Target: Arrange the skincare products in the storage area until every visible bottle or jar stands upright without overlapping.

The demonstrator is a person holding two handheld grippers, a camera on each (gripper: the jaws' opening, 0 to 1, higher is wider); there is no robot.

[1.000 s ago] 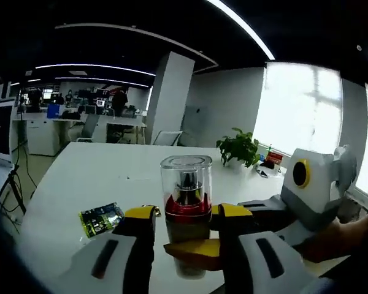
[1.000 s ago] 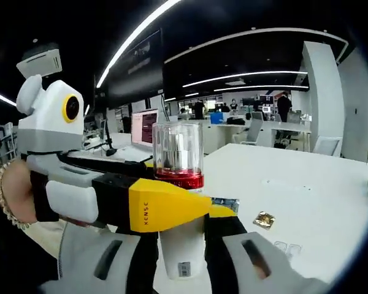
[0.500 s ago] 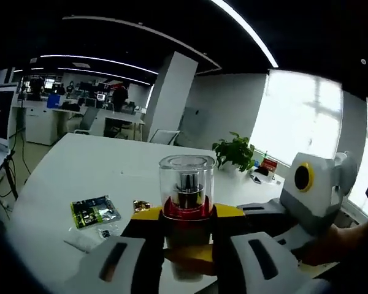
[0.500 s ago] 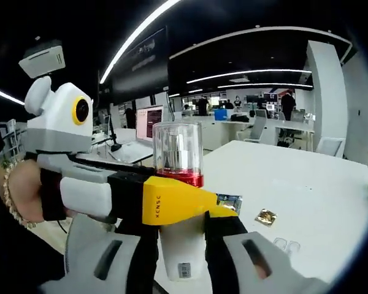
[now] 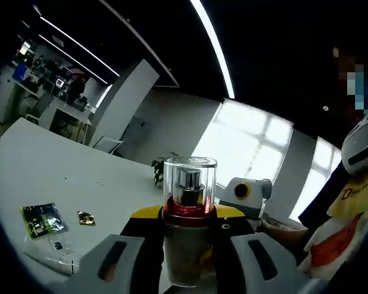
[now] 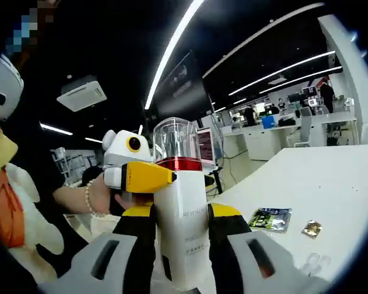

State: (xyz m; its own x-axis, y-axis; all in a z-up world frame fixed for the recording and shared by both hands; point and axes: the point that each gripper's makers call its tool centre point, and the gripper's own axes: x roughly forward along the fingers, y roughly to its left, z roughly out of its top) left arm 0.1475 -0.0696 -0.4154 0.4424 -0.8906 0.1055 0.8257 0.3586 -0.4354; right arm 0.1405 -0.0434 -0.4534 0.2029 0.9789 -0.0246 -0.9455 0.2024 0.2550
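Note:
A skincare bottle [image 5: 189, 205] with a clear cap, a red ring and a white body [image 6: 183, 226] is held upright in the air above the white table [image 5: 30, 177]. My left gripper [image 5: 189, 215] is shut on it at the red ring, its yellow tips on both sides. My right gripper [image 6: 181, 211] is shut on the white body lower down. In the right gripper view the left gripper [image 6: 148, 176] comes in from the left at the bottle's neck. In the left gripper view the right gripper [image 5: 250, 205] reaches in from the right, its jaws hidden.
On the table lie a green sachet [image 5: 42, 219], a small gold sachet [image 5: 86, 217] and clear packets [image 5: 61, 245]. The same sachets [image 6: 270, 219] sit right of the bottle in the right gripper view. A person's hand with a bead bracelet [image 6: 89, 199] and body are close by.
Both views have tilted up and swung toward the person, so more ceiling shows. The bottle stays between both pairs of jaws, and the left gripper now looks farther away in the right gripper view.

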